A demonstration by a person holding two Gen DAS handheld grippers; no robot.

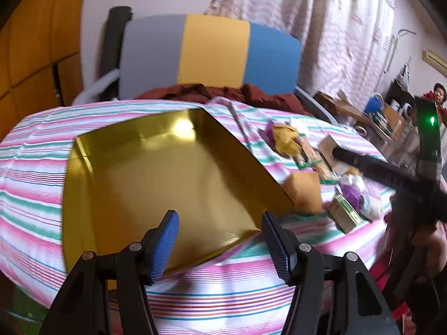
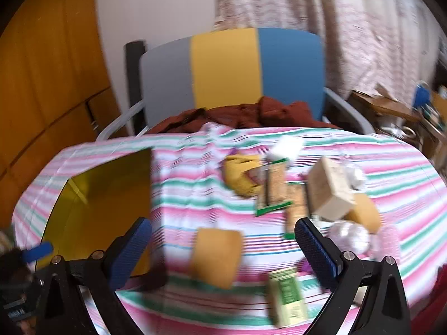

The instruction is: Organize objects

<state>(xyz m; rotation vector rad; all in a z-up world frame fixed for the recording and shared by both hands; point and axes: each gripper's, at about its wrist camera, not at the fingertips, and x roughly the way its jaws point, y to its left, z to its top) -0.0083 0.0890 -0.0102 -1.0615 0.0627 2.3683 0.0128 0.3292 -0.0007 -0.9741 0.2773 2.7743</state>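
Both tools gape wide, empty: right tool frames the orange block at the surface's near edge, nearer than left tool over the gold tray.

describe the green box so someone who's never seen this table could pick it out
On the striped tablecloth, look right of the gold tray, at the edge nearest the camera. Just right of the plain orange block lies a small box with a green printed label, the only one so close to that edge.

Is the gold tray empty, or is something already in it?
Empty: the gold tray shows only bare reflective floor; the items lie outside it on the striped cloth.
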